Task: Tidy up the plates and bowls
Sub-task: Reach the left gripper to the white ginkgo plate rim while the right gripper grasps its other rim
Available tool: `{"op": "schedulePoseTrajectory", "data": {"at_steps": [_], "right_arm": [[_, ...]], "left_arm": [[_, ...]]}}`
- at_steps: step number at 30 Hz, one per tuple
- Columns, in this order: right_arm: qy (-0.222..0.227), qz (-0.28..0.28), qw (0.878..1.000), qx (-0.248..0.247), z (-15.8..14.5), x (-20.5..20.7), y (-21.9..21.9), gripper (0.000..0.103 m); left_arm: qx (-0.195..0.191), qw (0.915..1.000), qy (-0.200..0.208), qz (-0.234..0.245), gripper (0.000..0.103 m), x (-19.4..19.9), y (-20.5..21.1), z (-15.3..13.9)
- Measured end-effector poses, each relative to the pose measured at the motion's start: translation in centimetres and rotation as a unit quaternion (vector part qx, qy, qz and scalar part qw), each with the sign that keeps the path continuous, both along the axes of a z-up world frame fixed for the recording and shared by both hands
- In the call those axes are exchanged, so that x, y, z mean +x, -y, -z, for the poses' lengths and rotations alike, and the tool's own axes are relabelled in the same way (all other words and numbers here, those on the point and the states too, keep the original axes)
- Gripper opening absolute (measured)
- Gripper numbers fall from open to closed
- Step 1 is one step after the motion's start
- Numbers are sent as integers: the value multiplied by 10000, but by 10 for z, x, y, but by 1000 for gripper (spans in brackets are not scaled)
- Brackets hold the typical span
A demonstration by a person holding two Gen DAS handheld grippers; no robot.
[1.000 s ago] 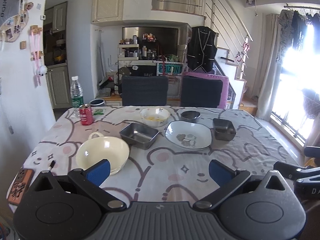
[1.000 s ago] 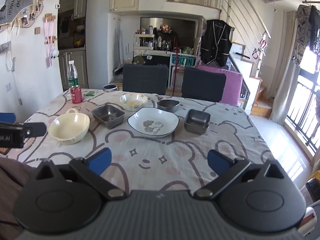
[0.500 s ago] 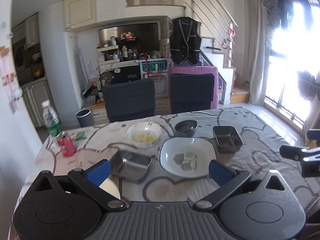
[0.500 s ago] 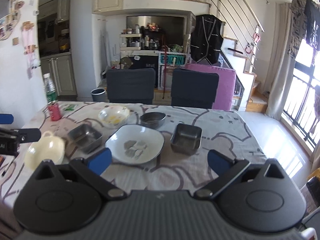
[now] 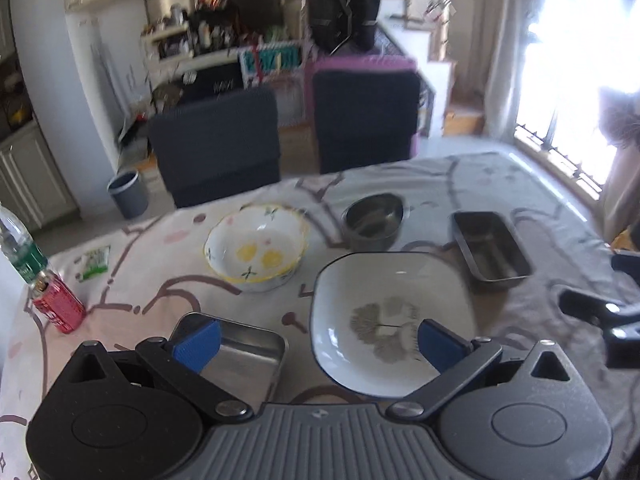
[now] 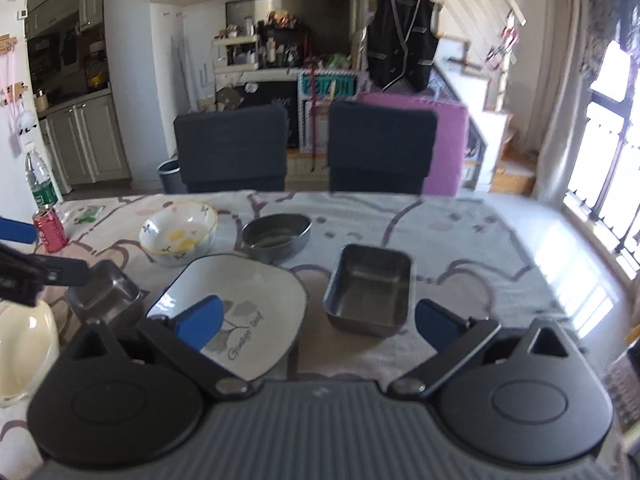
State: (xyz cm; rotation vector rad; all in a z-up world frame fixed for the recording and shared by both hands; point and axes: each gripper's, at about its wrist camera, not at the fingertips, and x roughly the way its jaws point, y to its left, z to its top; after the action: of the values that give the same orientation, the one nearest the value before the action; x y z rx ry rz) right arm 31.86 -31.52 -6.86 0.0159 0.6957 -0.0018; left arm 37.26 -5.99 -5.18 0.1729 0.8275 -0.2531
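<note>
A white square plate with a leaf print (image 5: 384,312) (image 6: 236,312) lies mid-table. Around it are a white bowl with yellow fruit print (image 5: 258,246) (image 6: 180,232), a round dark metal bowl (image 5: 374,220) (image 6: 276,232), a rectangular steel tray on the right (image 5: 490,250) (image 6: 370,286), a steel tray on the left (image 5: 240,354) (image 6: 106,294) and a cream bowl (image 6: 20,344). My left gripper (image 5: 316,340) is open and empty, above the plate's near edge. My right gripper (image 6: 318,324) is open and empty, between plate and right tray.
A red can (image 5: 60,306) (image 6: 50,228) and a water bottle (image 5: 20,250) (image 6: 38,178) stand at the table's left edge. Two dark chairs (image 5: 218,146) (image 6: 382,144) face the far side. A patterned cloth (image 6: 460,240) covers the table.
Both grippers have moved forward and lower over the table, so the dishes look larger and closer. The left one now points more to the right. Both stay open and empty.
</note>
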Motion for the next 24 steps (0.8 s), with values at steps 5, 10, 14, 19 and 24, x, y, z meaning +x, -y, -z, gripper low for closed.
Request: {"op": "schedulePoseTrajectory", "data": {"at_steps": [5, 10, 14, 19, 24], "right_arm": [[-392, 84, 9982, 436, 37, 43, 3, 103], [-734, 371, 9933, 816, 77, 75, 8, 103], [-917, 500, 9888, 1068, 104, 89, 10, 103], [-1169, 608, 9692, 2079, 129, 110, 29, 83], [-1432, 687, 9563, 2454, 146, 126, 33, 51]], "left_arm": [[-34, 9994, -319, 123, 103, 47, -3, 37], [121, 9975, -568, 406, 103, 79, 5, 66], [-34, 9939, -836, 720, 94, 100, 11, 81], [-222, 9890, -1250, 753, 61, 118, 12, 99], [-148, 9874, -1471, 562, 28, 128, 8, 113]]}}
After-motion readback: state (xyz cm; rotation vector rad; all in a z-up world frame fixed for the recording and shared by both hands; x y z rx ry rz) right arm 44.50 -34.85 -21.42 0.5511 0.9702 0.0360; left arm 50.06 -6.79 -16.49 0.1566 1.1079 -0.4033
